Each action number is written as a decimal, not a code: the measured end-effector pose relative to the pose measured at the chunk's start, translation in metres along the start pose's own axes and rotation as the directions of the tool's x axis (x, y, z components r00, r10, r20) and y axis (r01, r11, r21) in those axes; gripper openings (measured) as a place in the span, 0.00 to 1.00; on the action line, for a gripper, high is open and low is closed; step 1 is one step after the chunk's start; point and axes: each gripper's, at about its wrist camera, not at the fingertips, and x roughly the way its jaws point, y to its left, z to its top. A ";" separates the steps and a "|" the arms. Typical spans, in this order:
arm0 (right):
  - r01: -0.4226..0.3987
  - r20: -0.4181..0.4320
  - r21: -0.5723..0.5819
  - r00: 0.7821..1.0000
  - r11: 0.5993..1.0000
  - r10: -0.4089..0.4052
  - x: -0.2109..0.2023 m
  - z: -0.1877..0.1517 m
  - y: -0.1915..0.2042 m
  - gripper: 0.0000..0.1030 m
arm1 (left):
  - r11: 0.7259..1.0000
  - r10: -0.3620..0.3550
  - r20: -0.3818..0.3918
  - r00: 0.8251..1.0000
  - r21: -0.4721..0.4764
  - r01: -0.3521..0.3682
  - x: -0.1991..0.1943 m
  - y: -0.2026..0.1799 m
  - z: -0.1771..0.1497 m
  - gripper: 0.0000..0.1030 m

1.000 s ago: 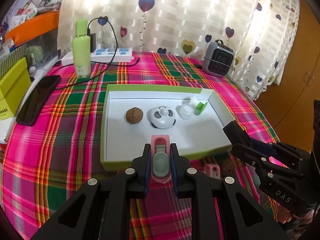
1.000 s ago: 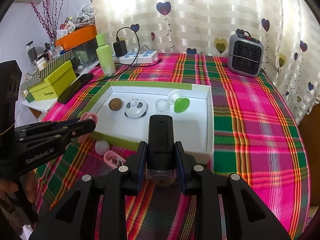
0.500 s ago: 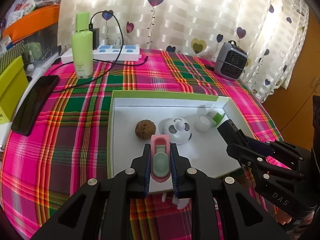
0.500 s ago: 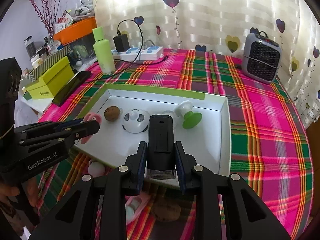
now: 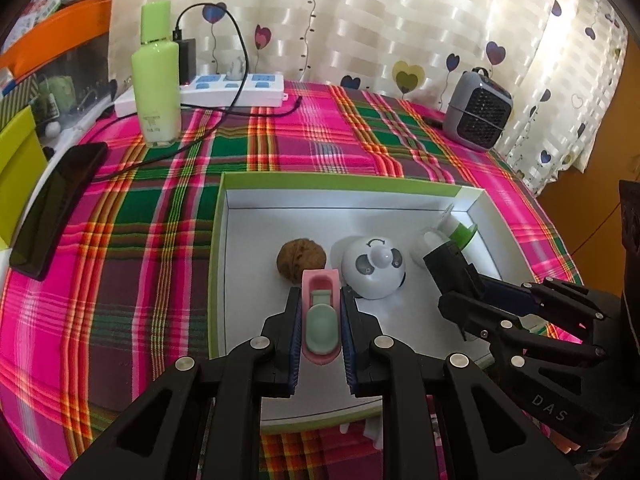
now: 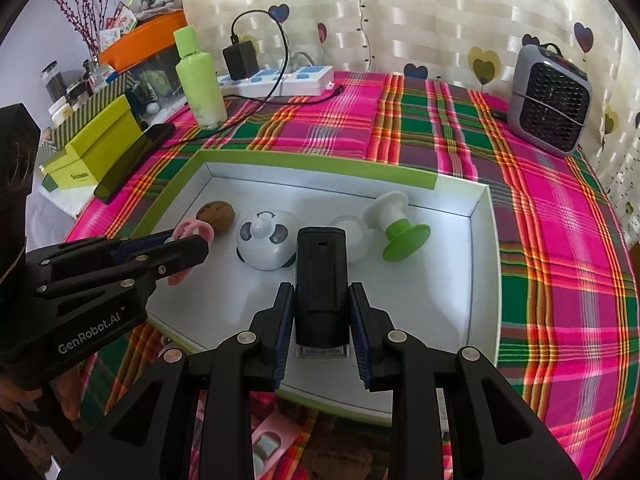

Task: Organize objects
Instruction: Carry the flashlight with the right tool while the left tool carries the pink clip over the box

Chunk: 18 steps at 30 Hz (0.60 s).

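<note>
Presently: left gripper [image 5: 320,320] clamps pink clip [image 5: 321,322] | right gripper [image 6: 320,320] clamps black device [image 6: 320,280] | right view alone shows what may be another clip [image 6: 268,442] beneath, blurred

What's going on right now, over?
Left gripper shut on pink clip; right gripper shut on black device. Both over white tray. Nothing blocking.

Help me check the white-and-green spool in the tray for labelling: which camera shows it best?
The right wrist view: the white-and-green spool lies in full sight on its side in the white tray, right of the panda toy. In the left wrist view, the spool is partly hidden behind the right gripper.
</note>
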 end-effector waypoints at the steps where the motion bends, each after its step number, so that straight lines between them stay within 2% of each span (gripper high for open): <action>1: 0.000 -0.004 -0.004 1.000 1.000 0.000 0.002 0.000 0.001 0.28 | 1.000 0.001 -0.005 1.000 0.000 -0.001 0.002 0.000 0.000 0.15; 18: 0.008 -0.043 -0.033 0.999 0.999 -0.009 0.022 0.012 0.005 0.28 | 0.999 0.032 -0.005 0.999 0.012 -0.032 0.011 0.004 0.009 0.15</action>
